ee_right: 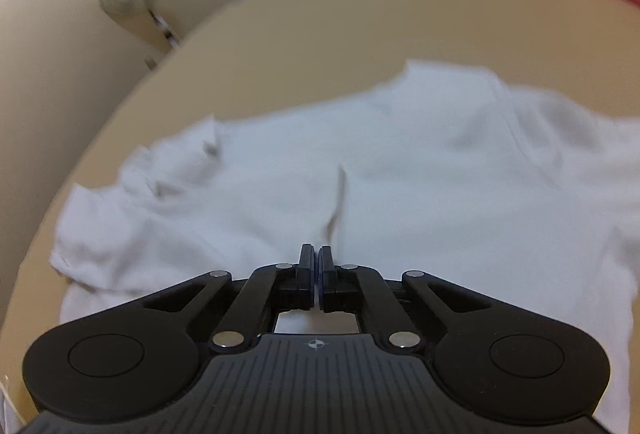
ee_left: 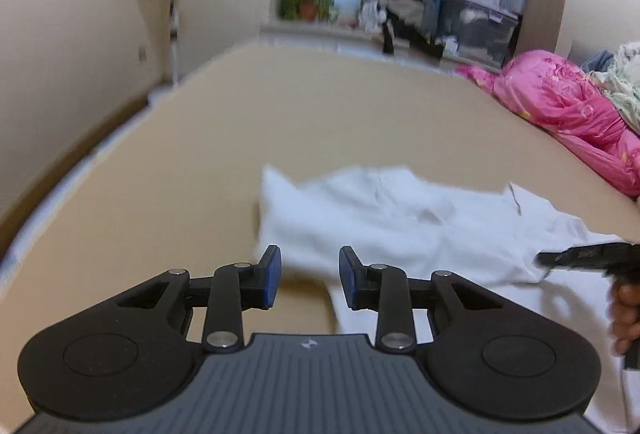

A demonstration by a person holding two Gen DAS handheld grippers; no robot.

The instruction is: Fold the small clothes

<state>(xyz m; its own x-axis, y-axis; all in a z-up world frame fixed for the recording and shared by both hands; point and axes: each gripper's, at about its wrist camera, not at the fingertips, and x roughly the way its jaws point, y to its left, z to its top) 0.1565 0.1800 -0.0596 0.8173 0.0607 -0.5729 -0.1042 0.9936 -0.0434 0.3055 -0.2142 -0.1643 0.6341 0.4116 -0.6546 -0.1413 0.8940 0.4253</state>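
My left gripper point(ee_left: 309, 276) hangs part open, empty, over the shirt's point(ee_left: 400, 222) edge on the bed point(ee_left: 240, 121). My right gripper point(ee_right: 316, 274) is closed; whether it pinches cloth, I cannot tell.

Left gripper point(ee_left: 309, 276) held tilted downward, jaws parted, nothing between, right gripper point(ee_right: 316, 276) angled down, jaws closed together.

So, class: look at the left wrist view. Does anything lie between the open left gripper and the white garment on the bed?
Nothing visible does. The left gripper hangs open just short of the white garment, with only bare bed beneath it.
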